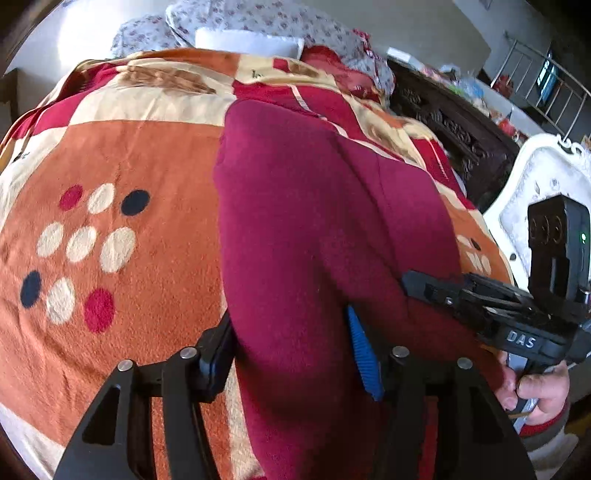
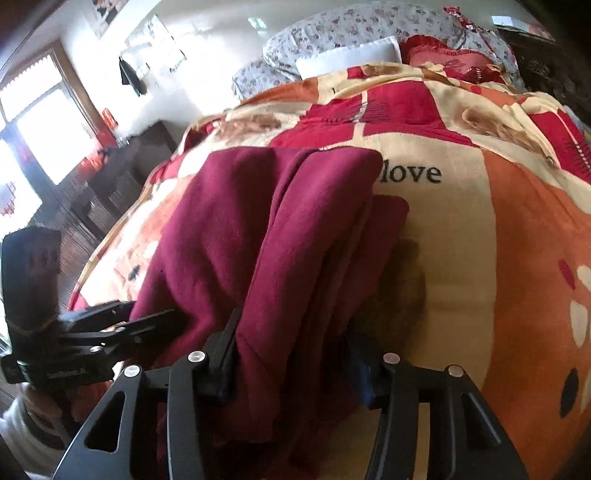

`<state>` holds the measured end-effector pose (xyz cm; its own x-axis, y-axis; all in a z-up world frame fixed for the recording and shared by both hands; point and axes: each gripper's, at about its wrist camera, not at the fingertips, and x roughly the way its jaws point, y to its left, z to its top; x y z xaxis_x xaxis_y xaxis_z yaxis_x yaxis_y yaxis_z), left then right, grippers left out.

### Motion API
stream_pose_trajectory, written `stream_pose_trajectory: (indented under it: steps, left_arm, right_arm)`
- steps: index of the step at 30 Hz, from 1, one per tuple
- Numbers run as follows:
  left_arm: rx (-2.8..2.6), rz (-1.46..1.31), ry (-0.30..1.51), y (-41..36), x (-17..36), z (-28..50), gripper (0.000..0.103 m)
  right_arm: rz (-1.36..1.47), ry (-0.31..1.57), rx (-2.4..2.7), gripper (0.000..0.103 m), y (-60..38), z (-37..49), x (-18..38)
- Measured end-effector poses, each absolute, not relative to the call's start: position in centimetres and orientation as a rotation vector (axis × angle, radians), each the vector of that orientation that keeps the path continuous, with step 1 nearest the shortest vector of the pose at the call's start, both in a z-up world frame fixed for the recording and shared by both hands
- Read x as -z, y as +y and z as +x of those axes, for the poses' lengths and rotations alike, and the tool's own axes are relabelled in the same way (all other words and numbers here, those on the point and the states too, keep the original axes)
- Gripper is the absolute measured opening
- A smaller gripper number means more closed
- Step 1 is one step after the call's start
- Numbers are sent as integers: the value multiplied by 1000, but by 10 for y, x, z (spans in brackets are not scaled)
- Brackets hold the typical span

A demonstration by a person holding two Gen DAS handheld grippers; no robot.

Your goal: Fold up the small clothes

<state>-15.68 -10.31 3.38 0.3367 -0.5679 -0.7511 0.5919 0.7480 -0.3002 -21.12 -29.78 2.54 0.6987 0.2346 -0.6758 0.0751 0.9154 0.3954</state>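
Dark red fleece garment (image 1: pixel 314 221) lies lengthwise on a bed, on top of a patterned blanket (image 1: pixel 129 155) w/ orange, cream and red blocks and coloured dots. In the right wrist view the same garment (image 2: pixel 258 229) shows 2 or more folded layers, draped in long ridges running away from the cam; the word "love" is printed on the cream blanket panel (image 2: pixel 443 229) just beside its far corner.

Left claw (image 1: pixel 291 350): near end of the garment bunches up between its 2 fingers, blue pad (image 1: pixel 364 358) pressing the cloth on 1 side, black finger touching it on the other. Fingers sit a fair way apart but the gap is packed w/ fabric, so it has hold of the near edge.

Right claw (image 2: pixel 291 363): same story, thick fold of the red cloth wedged between its fingers, gripped at the near end. Seen from the left cam, the right claw (image 1: pixel 410 282) reaches in from the side w/ its tip against the garment edge, the person's right hand (image 1: pixel 535 391) on the handle below.

Both claws sit close together at the garment's near end. Floral pillows (image 1: pixel 258 22) and a white pillow (image 2: pixel 347 55) are at the head of the bed, well apart from the garment. Dark carved wooden furniture (image 1: pixel 450 136) stands beside the bed.
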Motion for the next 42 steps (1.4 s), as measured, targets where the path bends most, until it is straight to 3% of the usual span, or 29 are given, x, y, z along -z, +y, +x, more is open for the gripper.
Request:
stream_pose_trajectory:
  steps: [12,21,29,42]
  left_arm:
    - [651,92,844,-102,-78,-165,61]
    - [606,101,876,-122,-65,-164,62]
    - [552,162,875,-137,-52,-168,75]
    - [531,140,851,-130,-53,-176,78]
  right_arm:
    - [249,589,-193,53,-288,-249,-87]
    - [104,687,-224,49,-264,-229,-47]
    - [136,669,-255,49,-275,-234,-25]
    - [100,704,-174,49,-266,-263,-34]
